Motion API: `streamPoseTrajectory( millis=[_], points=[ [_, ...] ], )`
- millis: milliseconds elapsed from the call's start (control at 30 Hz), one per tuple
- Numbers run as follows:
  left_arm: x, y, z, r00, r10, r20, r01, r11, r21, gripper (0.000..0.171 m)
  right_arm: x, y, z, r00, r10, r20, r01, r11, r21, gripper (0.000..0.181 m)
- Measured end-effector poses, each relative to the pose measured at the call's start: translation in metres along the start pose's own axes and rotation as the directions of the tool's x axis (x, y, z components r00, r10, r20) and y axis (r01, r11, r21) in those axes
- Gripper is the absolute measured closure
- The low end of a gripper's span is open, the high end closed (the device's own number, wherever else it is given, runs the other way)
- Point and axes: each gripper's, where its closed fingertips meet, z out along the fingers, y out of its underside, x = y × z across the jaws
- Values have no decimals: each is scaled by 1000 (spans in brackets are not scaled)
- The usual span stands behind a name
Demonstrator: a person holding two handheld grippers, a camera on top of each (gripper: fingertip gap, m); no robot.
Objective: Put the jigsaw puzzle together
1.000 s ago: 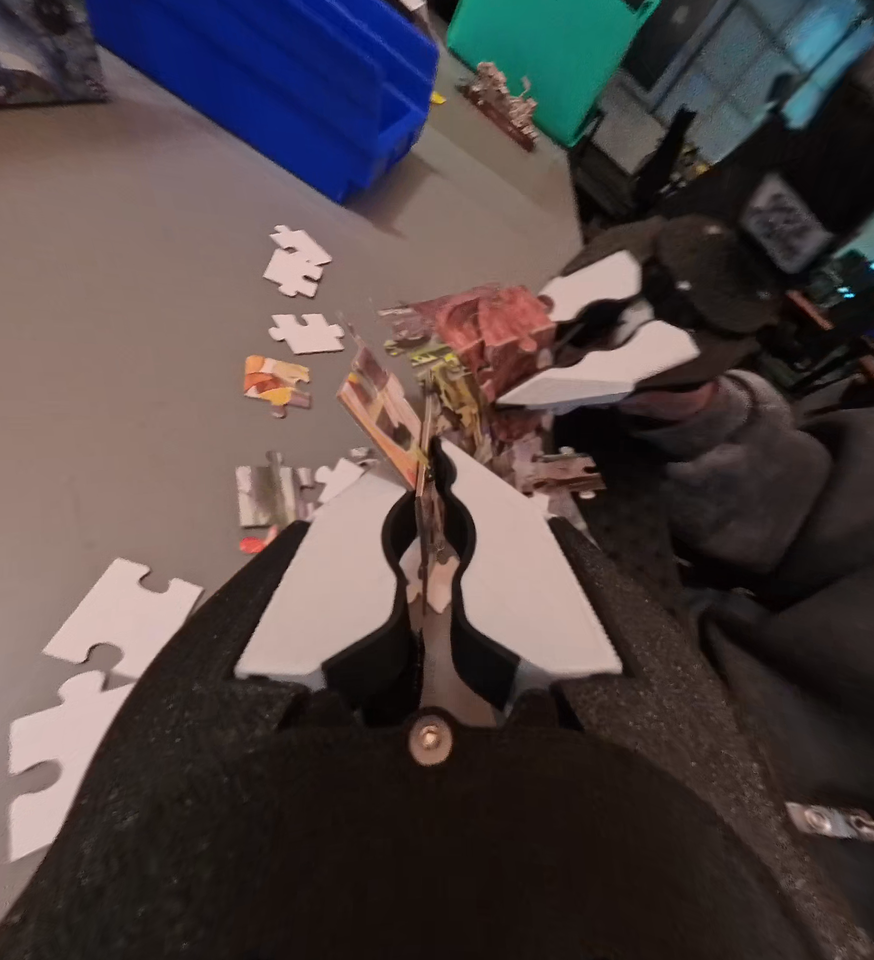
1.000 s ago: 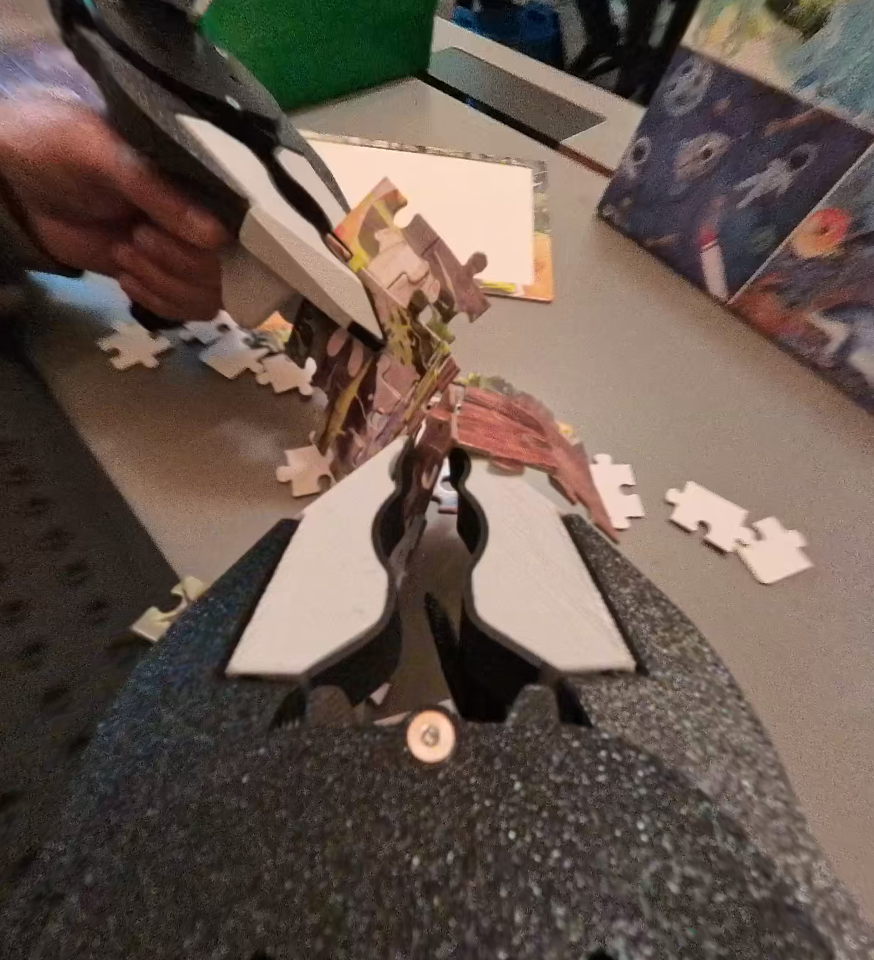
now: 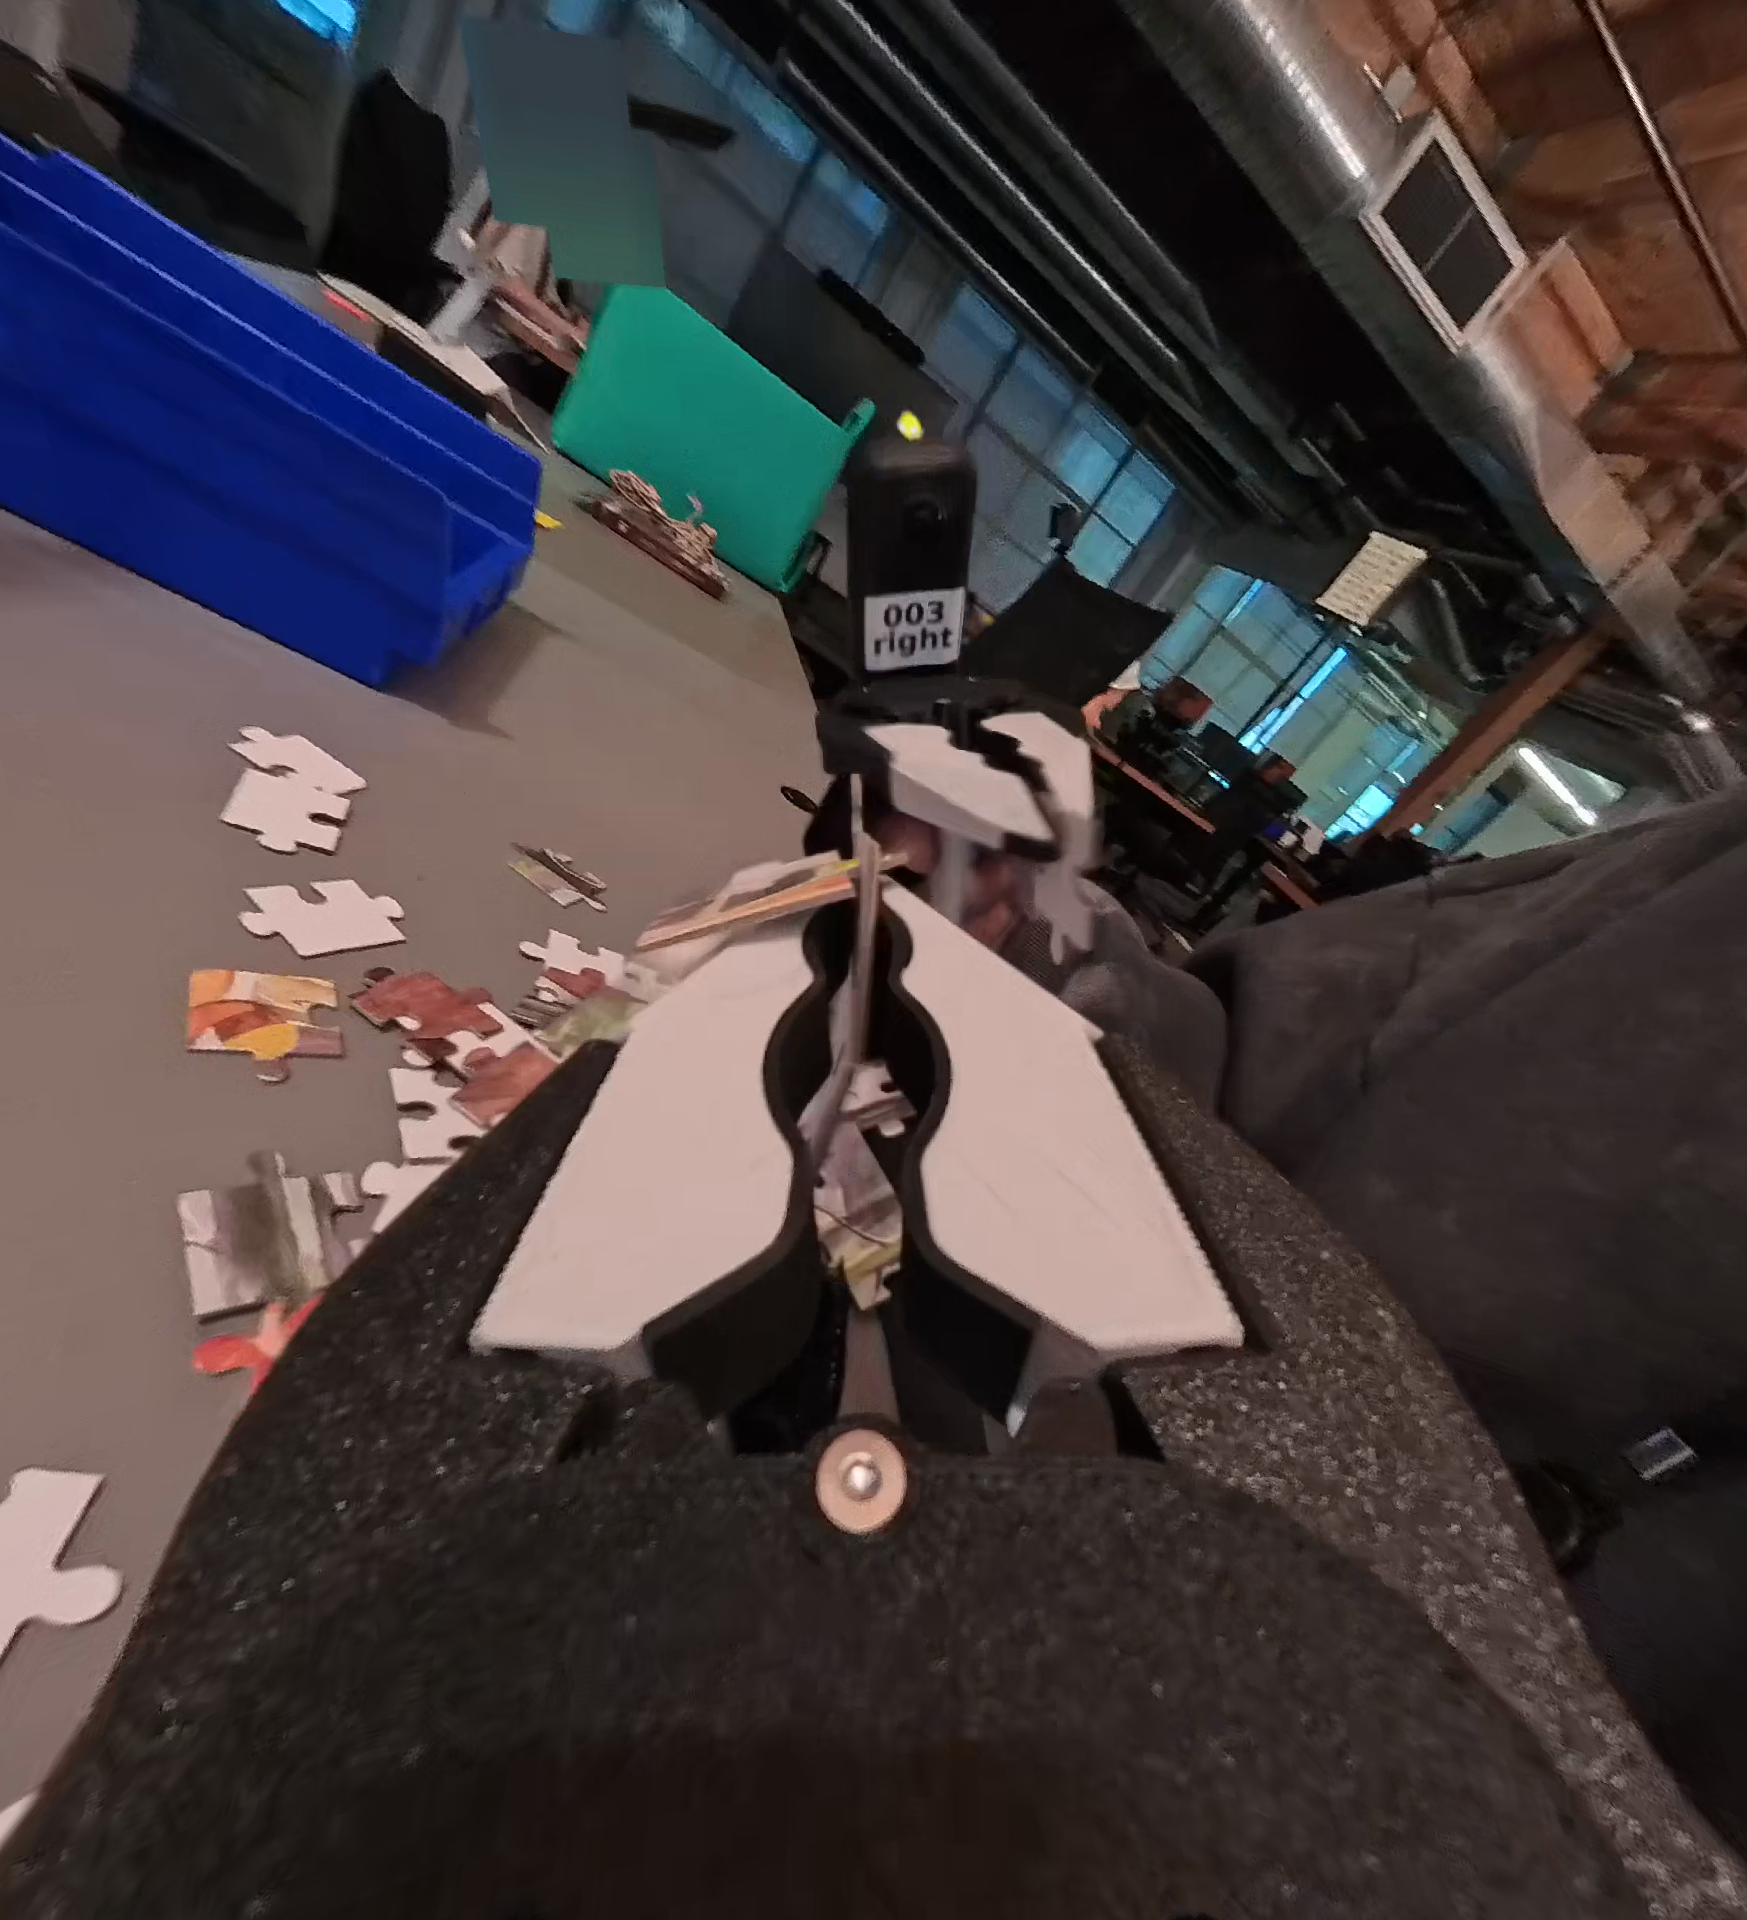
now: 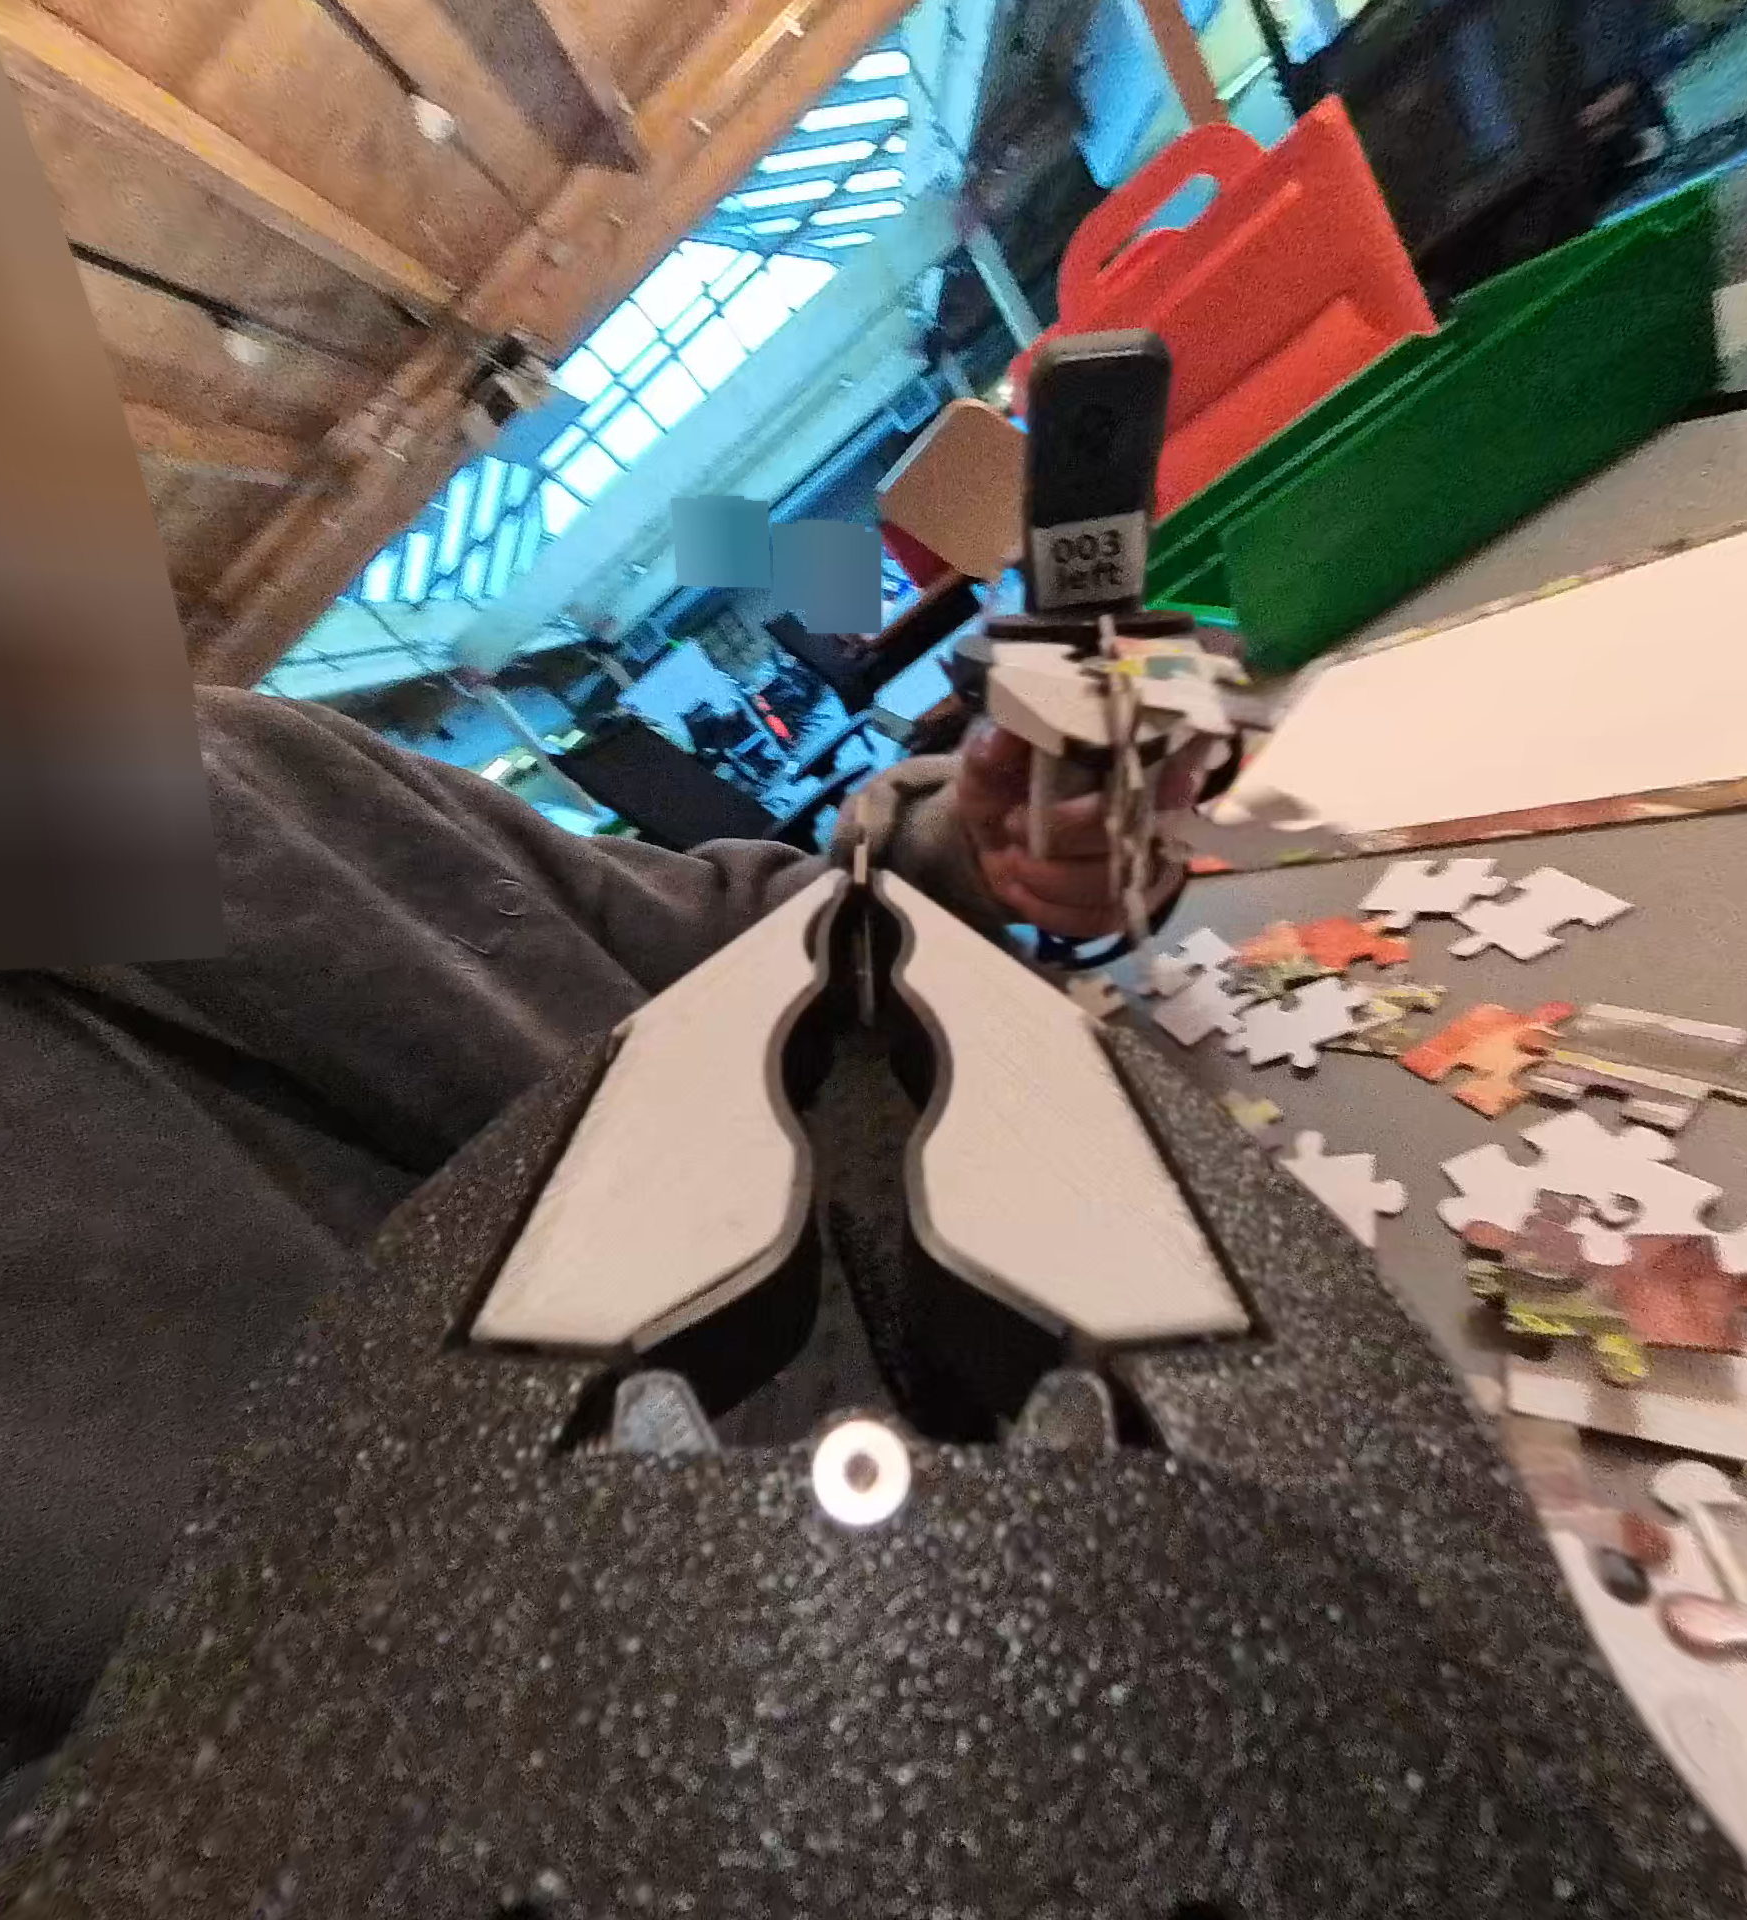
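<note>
Above the table's [image 3: 69,1039] near edge, the left gripper [image 3: 864,883] is clamping its jaws on a joined puzzle section [image 3: 853,1195], edge-on. The right gripper [image 4: 858,888] is pinching a single puzzle piece [image 4: 861,935]. Loose pieces [image 3: 318,920] are lying scattered across the table.

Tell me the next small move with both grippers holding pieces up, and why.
Probably lower the left gripper and lay its joined chunk flat on the table. Both jaws are shut on cardboard held edge-on in the air, the right gripper on a thin piece, and joining tabs seems easier on a flat surface.
</note>
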Motion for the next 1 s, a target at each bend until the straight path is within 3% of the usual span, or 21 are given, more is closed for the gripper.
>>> streamPoseTrajectory(
  millis=[33,67,167,233,267,300,367,433,500,567,667,733,800,833,900,1000],
  points=[
    [-2,-3,-3,1000,5,8,-5,1000,17,171,-1,-3,-2,999,28,15,-28,999,16,179],
    [-2,-4,-4,1000,-9,3,9,1000,22,171,12,-1,-4,998,20,-63,-19,1000,12,179],
    [-16,3,-3,997,-11,77,12,1000,-11,171,70,20,-15,909,-62,-412,7,991,-134,173],
    [-14,8,1,997,0,71,3,999,-36,171,72,26,-7,909,-68,-410,3,987,-158,135],
    [-11,9,4,998,-14,53,16,999,-36,171,66,26,1,929,-41,-367,-12,990,-140,132],
    [-8,11,7,999,-34,34,35,999,-42,171,65,25,8,936,-28,-352,-19,992,-128,137],
    [-9,19,12,998,-61,28,63,995,-71,168,69,27,14,930,-52,-364,-2,989,-148,173],
    [-18,23,13,996,-45,81,52,995,-89,154,71,26,12,918,-89,-387,28,987,-160,179],
    [-18,28,11,996,-40,83,51,991,-126,156,72,11,2,911,-67,-407,39,996,-75,180],
    [-19,32,10,996,-32,81,44,988,-146,170,63,-5,-5,935,9,-354,3,999,35,180],
    [-16,34,13,996,32,83,-17,986,-165,170,61,-7,-9,950,118,-291,-91,990,106,180],
    [-7,35,14,996,73,51,-63,984,-169,170,50,-9,-5,959,259,-117,-239,957,163,180],
    [4,27,14,992,124,14,-121,984,-133,170,36,-15,-5,906,406,122,-423,886,190,180],
    [2,25,12,985,166,37,-160,978,-134,170,37,-17,-8,898,415,147,-439,873,214,180],
    [-16,26,5,970,201,134,-177,969,-174,170,51,-19,-17,952,305,-34,-289,927,241,180],
    [-25,13,-3,992,20,128,-10,997,-77,171,67,-11,-28,932,52,-359,-16,995,103,179]
  ],
)
